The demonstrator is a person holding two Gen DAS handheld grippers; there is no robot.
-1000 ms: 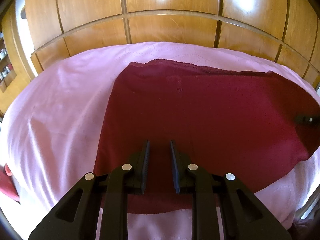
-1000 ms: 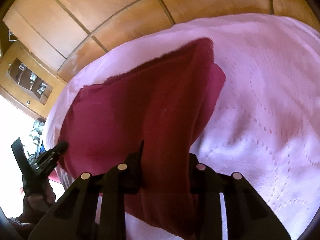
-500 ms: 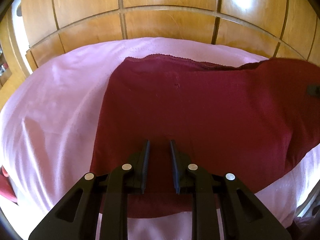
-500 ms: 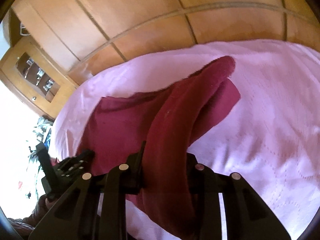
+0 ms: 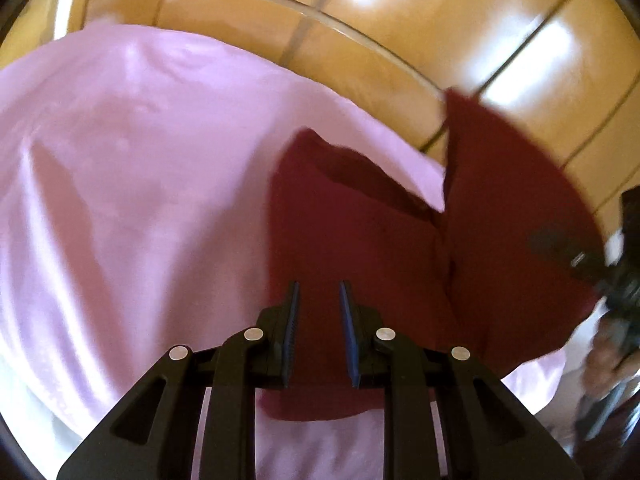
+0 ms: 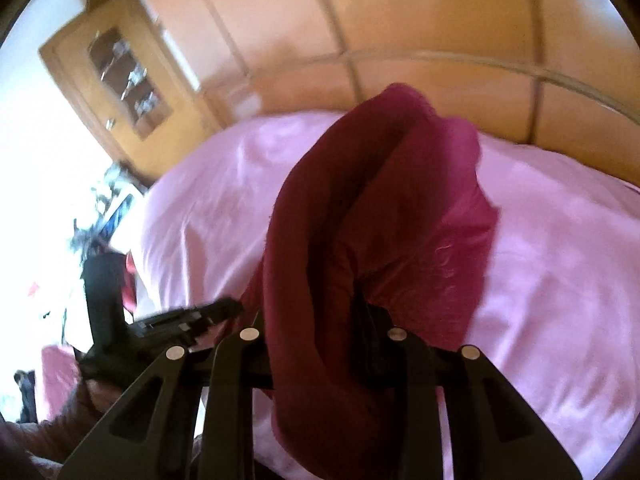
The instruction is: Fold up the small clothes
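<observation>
Two grippers work on one dark red garment (image 5: 360, 240) that lies partly on a pink bedspread (image 5: 120, 200), with glossy wooden panelling (image 5: 400, 20) behind the bed. No brand, label or readable writing shows anywhere; both views are blurred.

From the left wrist, the left gripper (image 5: 319, 320) has its blue-lined fingers (image 5: 294, 320) a narrow gap apart, with the near edge of the red cloth running between and under them. Whether the pads actually press the fabric cannot be told from this angle. The flat part of the garment stretches away from the fingers toward a far corner on the bedspread. Its right-hand part is lifted off the bed, standing up as a broad flap against the panelling and running toward the right gripper (image 5: 568, 256) at the picture's edge.

From the right wrist, the right gripper (image 6: 316, 320) is clamped on a thick bunched fold of the cloth. The fold rises between the fingers and hangs in a long roll pointing away, up toward the panelling. The left gripper (image 6: 192, 320) appears low on the left, beside a wooden cabinet (image 6: 120, 72) with glass doors.
</observation>
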